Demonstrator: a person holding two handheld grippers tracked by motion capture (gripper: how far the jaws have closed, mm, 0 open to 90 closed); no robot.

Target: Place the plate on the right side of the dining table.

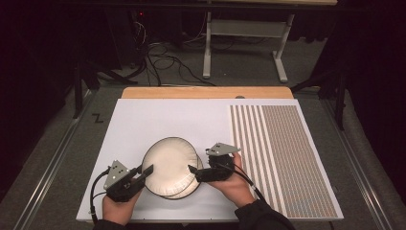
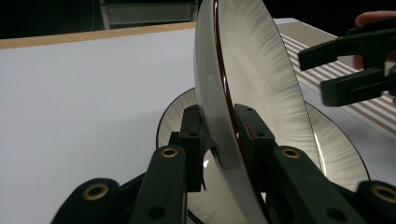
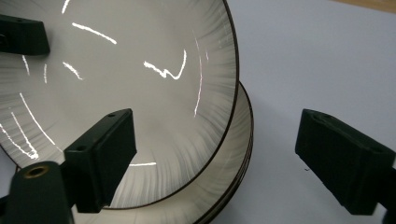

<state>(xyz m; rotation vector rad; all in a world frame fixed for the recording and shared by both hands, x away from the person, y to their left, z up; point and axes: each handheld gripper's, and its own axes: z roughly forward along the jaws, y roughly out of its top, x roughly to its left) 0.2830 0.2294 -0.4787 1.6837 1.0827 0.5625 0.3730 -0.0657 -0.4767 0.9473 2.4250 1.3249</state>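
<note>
White tabletop [image 1: 143,124], dark room | top plate [image 1: 168,163] tilted off stack [image 1: 189,190], rim clenched in left gripper [image 1: 146,171] jaws | right gripper [image 1: 193,170] jaws released, straddling opposite rim, nearer the stack

You'll find one readable sign: a black mark shaped like the letter Z [image 1: 97,118], on the grey floor beside the bench's [image 1: 143,120] far left corner, well beyond and to the left of your left fingers [image 1: 146,171]. Nothing can be read on the plates, on the white sheet or on its striped panel beyond your right fingers [image 1: 192,170].
</note>
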